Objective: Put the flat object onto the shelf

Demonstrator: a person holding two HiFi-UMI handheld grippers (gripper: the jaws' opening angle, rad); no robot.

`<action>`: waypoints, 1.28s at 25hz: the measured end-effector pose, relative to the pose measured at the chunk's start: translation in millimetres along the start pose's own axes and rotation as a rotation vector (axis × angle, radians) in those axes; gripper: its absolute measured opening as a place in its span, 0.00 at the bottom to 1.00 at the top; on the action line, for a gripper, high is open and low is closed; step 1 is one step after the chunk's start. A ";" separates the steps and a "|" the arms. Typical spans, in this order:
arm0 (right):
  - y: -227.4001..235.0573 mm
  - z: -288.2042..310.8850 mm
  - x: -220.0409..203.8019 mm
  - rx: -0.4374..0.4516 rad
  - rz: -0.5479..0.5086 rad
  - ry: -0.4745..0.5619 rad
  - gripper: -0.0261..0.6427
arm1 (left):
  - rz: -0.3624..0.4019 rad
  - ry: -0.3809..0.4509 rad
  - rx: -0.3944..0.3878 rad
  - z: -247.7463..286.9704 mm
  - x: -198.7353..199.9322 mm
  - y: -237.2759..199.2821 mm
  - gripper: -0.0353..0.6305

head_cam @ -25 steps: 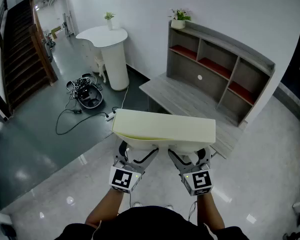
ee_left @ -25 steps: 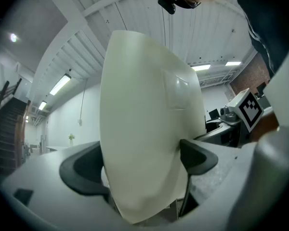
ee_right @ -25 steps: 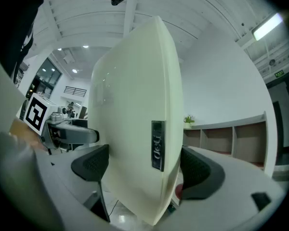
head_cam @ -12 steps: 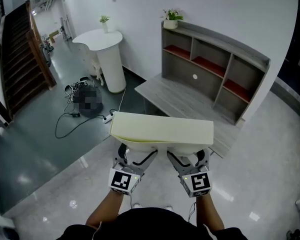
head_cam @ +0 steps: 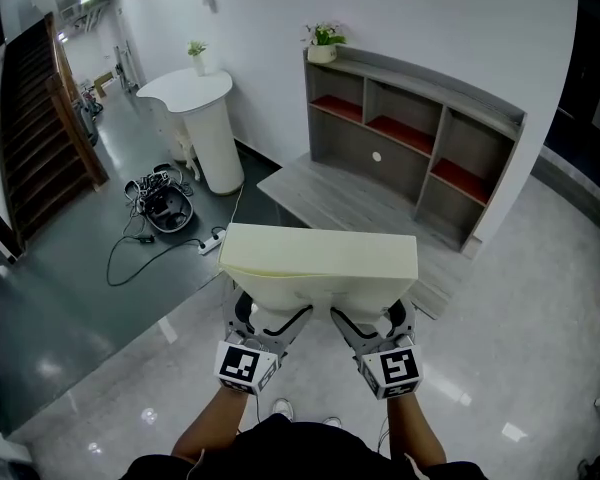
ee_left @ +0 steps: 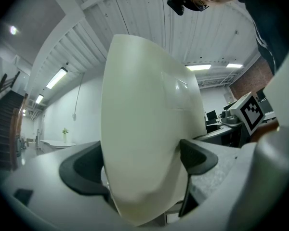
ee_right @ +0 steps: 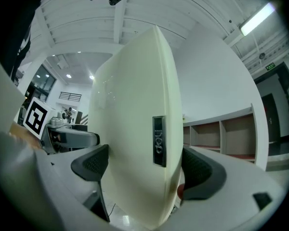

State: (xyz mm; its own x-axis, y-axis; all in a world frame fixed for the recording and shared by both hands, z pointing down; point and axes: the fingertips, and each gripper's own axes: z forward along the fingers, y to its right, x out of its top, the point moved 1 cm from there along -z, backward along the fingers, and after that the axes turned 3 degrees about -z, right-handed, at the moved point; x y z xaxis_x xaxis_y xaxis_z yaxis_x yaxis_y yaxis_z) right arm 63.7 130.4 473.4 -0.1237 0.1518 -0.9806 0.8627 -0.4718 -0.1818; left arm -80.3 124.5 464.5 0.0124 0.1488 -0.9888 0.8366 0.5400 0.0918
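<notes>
A cream, flat foam cushion (head_cam: 320, 258) is held level in front of me by both grippers. The left gripper (head_cam: 272, 313) is shut on its near edge at the left, and the right gripper (head_cam: 368, 316) is shut on the near edge at the right. In the left gripper view the cushion (ee_left: 144, 143) fills the gap between the dark jaws. In the right gripper view the cushion (ee_right: 139, 134) shows a small dark label between the jaws. The grey shelf unit (head_cam: 410, 138) with red-floored compartments stands ahead against the white wall, above a low grey platform (head_cam: 350, 203).
A potted plant (head_cam: 323, 42) sits on the shelf's left top end. A white rounded counter (head_cam: 200, 123) stands to the left, with tangled cables and a power strip (head_cam: 165, 208) on the dark floor beside it. A staircase (head_cam: 30, 128) rises at far left.
The shelf and platform have shifted left and slightly up in the head view as I move. The cushion stays clamped in both grippers.
</notes>
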 end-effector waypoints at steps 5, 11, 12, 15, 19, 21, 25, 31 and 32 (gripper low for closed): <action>10.7 7.4 -9.9 -0.006 0.048 -0.029 0.77 | -0.007 -0.009 -0.013 14.5 -8.0 -1.5 0.79; 22.3 32.6 -15.6 -0.033 0.049 -0.044 0.77 | -0.025 -0.002 -0.035 39.3 -14.7 -20.1 0.79; 23.5 38.8 -17.2 -0.037 0.048 -0.047 0.77 | -0.029 -0.003 -0.039 43.6 -16.1 -25.5 0.79; 26.3 62.3 -18.3 -0.044 0.046 -0.055 0.77 | -0.031 0.000 -0.046 57.3 -18.4 -45.7 0.79; 28.2 98.0 -22.3 -0.049 0.046 -0.067 0.77 | -0.040 0.004 -0.057 77.1 -24.2 -77.0 0.79; 28.9 116.3 -23.9 -0.053 0.046 -0.070 0.77 | -0.047 0.007 -0.065 86.9 -27.7 -93.0 0.79; 32.7 148.8 -24.3 -0.070 0.028 -0.073 0.77 | -0.063 0.015 -0.081 107.0 -31.7 -121.6 0.79; 38.4 184.8 -26.3 -0.110 0.017 -0.084 0.77 | -0.076 0.023 -0.125 134.4 -38.5 -153.3 0.79; 38.8 189.3 -26.4 -0.117 0.016 -0.085 0.77 | -0.076 0.025 -0.133 137.7 -38.6 -157.7 0.79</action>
State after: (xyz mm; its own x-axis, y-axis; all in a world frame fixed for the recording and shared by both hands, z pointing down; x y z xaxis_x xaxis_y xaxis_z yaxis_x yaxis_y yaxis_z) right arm 7.6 -56.3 478.5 -0.1466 0.0685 -0.9868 0.9155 -0.3683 -0.1616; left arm -137.3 -80.4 472.0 -0.0632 0.1228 -0.9904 0.7545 0.6555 0.0331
